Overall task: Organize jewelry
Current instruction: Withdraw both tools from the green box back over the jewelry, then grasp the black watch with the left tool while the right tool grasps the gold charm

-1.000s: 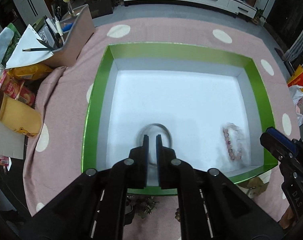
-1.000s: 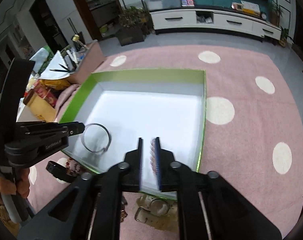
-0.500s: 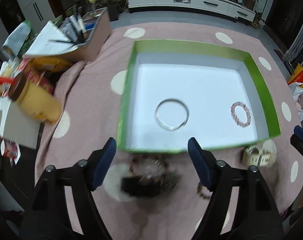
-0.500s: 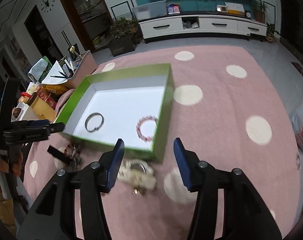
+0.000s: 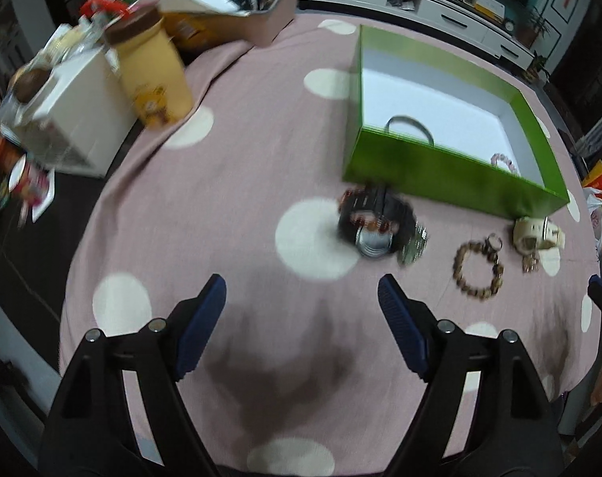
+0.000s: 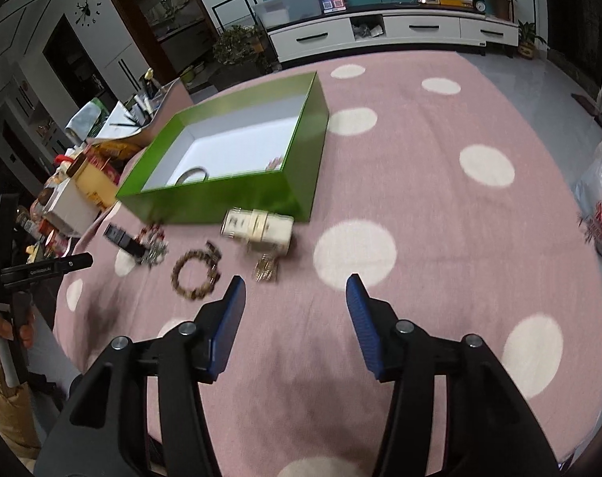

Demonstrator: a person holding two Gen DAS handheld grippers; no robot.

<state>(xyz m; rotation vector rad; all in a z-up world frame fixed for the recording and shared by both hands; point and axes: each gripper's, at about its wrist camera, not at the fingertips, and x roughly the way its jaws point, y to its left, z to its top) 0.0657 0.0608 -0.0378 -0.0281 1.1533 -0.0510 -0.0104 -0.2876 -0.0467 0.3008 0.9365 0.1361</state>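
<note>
A green box [image 5: 452,177] with a white floor holds a silver bangle [image 5: 409,125] and a pink bead bracelet [image 5: 503,160]; it also shows in the right wrist view [image 6: 229,194]. On the pink dotted cloth in front of it lie a dark jewelry pile [image 5: 378,224], a brown bead bracelet [image 5: 478,268], a cream watch [image 5: 539,234] and a small gold piece [image 6: 266,268]. My left gripper [image 5: 301,318] is open and empty, held back from the pile. My right gripper [image 6: 295,318] is open and empty, near the gold piece and the brown bracelet [image 6: 195,272].
At the left stand a yellow jar [image 5: 152,73], a white box [image 5: 68,115], a pen organizer [image 5: 257,4] and snack packets. A plastic bag [image 6: 601,198] hangs off the right edge. The cloth-covered table [image 6: 440,238] ends close to both grippers.
Both grippers let go of the bangle and pink bracelet in the box, opened, and pulled back and away from it. The loose jewelry in front of the box came into view.
</note>
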